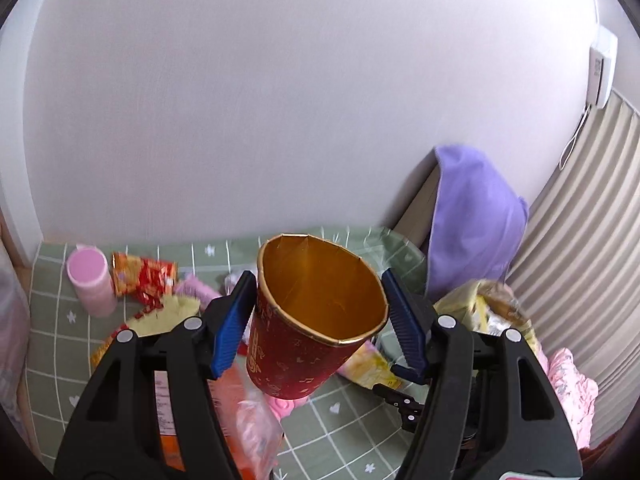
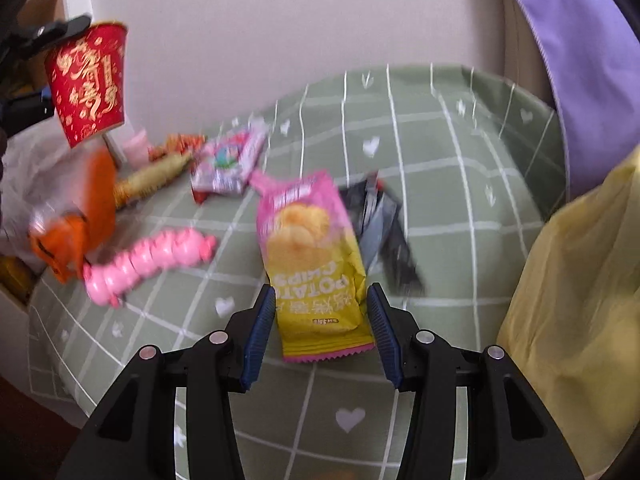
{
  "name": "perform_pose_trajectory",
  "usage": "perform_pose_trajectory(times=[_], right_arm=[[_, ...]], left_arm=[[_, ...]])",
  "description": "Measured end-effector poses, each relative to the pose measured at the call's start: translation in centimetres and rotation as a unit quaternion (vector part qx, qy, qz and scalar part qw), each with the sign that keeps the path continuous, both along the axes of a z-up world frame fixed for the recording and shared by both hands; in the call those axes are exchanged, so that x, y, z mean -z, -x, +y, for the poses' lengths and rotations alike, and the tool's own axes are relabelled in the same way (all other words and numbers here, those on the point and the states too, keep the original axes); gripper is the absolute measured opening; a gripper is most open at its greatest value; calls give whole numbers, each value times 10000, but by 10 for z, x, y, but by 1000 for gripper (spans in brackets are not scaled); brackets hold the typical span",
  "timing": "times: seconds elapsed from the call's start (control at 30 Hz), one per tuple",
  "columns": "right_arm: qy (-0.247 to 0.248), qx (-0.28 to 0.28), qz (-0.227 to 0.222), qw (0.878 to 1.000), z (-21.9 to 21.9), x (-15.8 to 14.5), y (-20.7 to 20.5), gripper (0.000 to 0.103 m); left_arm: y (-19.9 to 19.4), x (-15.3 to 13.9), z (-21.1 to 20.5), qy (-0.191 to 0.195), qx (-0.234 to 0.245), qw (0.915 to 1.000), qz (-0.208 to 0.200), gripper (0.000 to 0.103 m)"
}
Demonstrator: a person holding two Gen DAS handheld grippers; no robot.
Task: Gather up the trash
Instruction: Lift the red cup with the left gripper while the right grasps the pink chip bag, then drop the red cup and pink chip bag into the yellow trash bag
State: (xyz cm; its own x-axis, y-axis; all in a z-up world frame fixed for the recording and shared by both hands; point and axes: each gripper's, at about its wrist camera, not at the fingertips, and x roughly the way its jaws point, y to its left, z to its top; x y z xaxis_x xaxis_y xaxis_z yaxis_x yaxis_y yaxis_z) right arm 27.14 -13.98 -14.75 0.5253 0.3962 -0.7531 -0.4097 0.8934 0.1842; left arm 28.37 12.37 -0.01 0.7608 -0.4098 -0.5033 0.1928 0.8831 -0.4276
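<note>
My left gripper (image 1: 320, 316) is shut on a red paper cup (image 1: 312, 320) with a gold inside and holds it in the air above the bed; the cup also shows at the upper left of the right wrist view (image 2: 90, 84). My right gripper (image 2: 320, 324) is open, its jaws on either side of the near end of a pink and yellow potato chip bag (image 2: 312, 264) that lies on the green checked bedspread (image 2: 460, 160). A black wrapper (image 2: 384, 232) lies right of the bag.
On the bedspread lie a pink ribbed toy (image 2: 152, 260), a pink snack packet (image 2: 228, 160), a red wrapper (image 1: 144, 280) and a pink cylinder (image 1: 90, 280). An orange bag (image 2: 76, 224) hangs at left. A purple pillow (image 1: 472, 216) leans at the headboard. A yellow bag (image 2: 580, 312) is at right.
</note>
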Motion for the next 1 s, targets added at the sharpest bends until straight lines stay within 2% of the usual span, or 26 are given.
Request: perform_pose_trajectory(times=[0.13, 0.23, 0.33, 0.57, 0.77, 1.0], right_arm=[[-188, 32, 125, 9997, -3, -1, -9, 45], [-247, 109, 323, 9991, -4, 7, -16, 46], [-157, 114, 348, 9992, 0, 11, -15, 46], [246, -30, 286, 9993, 16, 11, -4, 43], [149, 22, -150, 9998, 15, -31, 15, 42], [122, 248, -840, 9961, -18, -100, 36, 42]], left_arm=[[-1, -5, 10, -58, -161, 9999, 20, 63], [-7, 7, 13, -107, -249, 9992, 281, 63], [-11, 22, 12, -71, -201, 9983, 536, 63], [-15, 39, 10, -59, -151, 9970, 751, 63], [-11, 36, 7, -41, -117, 9974, 707, 63], [-3, 7, -28, -233, 297, 9989, 292, 63]])
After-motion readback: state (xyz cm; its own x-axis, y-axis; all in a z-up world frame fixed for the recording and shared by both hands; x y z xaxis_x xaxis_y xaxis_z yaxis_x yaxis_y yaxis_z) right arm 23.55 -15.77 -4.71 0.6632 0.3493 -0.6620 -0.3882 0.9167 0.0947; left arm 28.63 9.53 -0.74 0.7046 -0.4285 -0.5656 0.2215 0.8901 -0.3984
